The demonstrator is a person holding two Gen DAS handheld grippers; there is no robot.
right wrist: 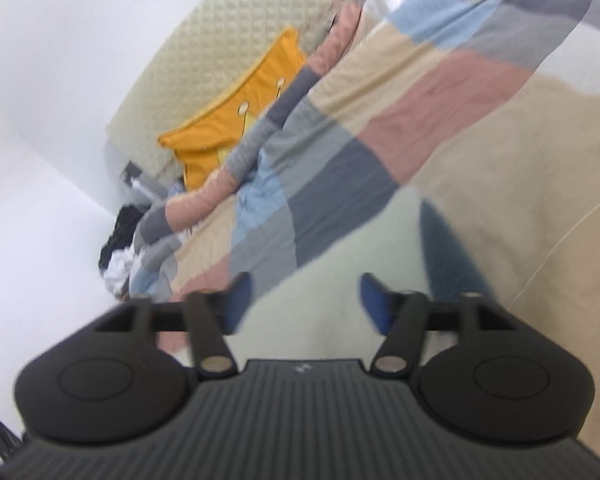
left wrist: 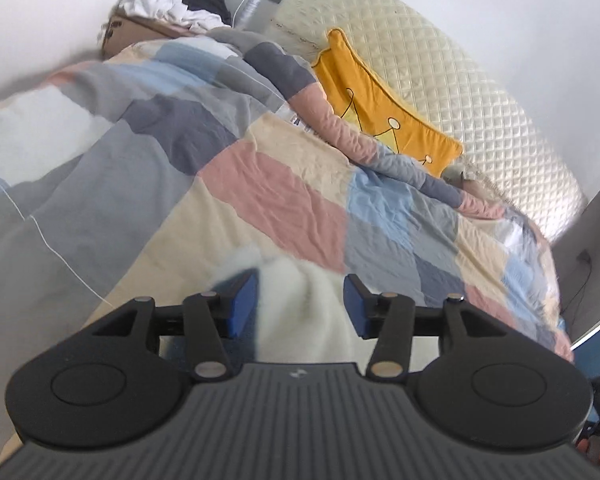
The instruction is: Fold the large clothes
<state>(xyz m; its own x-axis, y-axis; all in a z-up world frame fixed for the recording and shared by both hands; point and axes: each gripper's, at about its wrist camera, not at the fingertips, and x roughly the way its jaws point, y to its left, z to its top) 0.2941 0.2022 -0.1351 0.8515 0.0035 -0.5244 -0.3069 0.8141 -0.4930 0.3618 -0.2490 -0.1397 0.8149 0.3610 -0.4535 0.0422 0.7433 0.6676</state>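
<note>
A white garment (left wrist: 304, 312) lies on the patchwork quilt (left wrist: 260, 184) right under my left gripper (left wrist: 300, 304). The left gripper's blue pads (left wrist: 244, 304) stand wide apart with the white cloth between them, not pinched. In the right wrist view the same pale garment (right wrist: 324, 280) with a dark blue part (right wrist: 448, 256) lies blurred under my right gripper (right wrist: 304, 304), whose jaws are also wide open over the cloth. The quilt (right wrist: 420, 100) fills the rest of that view.
A yellow crown cushion (left wrist: 384, 108) leans on the cream quilted headboard (left wrist: 440, 60). A cardboard box (left wrist: 128, 34) piled with black and white clothes (left wrist: 172, 0) stands at the bed's far corner by the wall. The cushion (right wrist: 236, 120) also shows on the right wrist view.
</note>
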